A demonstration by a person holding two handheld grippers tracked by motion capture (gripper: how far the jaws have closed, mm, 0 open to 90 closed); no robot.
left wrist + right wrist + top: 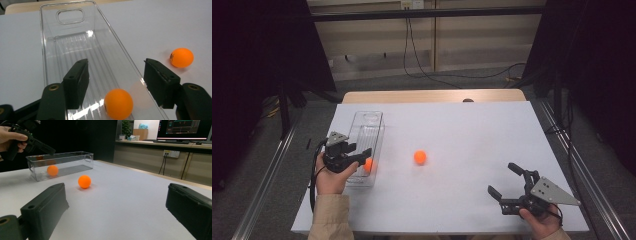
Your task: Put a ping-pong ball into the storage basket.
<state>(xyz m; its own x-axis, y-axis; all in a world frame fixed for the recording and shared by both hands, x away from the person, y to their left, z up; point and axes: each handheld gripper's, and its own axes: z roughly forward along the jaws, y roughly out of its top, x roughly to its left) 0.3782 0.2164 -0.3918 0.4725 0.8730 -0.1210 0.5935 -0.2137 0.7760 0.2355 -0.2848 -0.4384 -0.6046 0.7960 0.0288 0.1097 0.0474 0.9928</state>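
Note:
A clear plastic bin (368, 118) lies lengthwise on the left of the white table. My left gripper (363, 154) hovers over the bin's near end with its jaws apart. An orange ball (369, 165) rests on the bin floor just below them, and neither pad touches it. In the left gripper view that ball (118, 103) sits low between the jaws of the left gripper (116, 64). A second orange ball (420, 157) lies loose on the table to the right of the bin. My right gripper (502, 178) rests open and empty near the front right.
The white sheet (472, 130) covers the table, and a strip of bare wood (432, 96) shows at its far edge. Dark curtains flank both sides. Cables run along the floor behind the table. In the right gripper view, the loose ball (84, 181) sits ahead with the bin (85, 157) beyond it.

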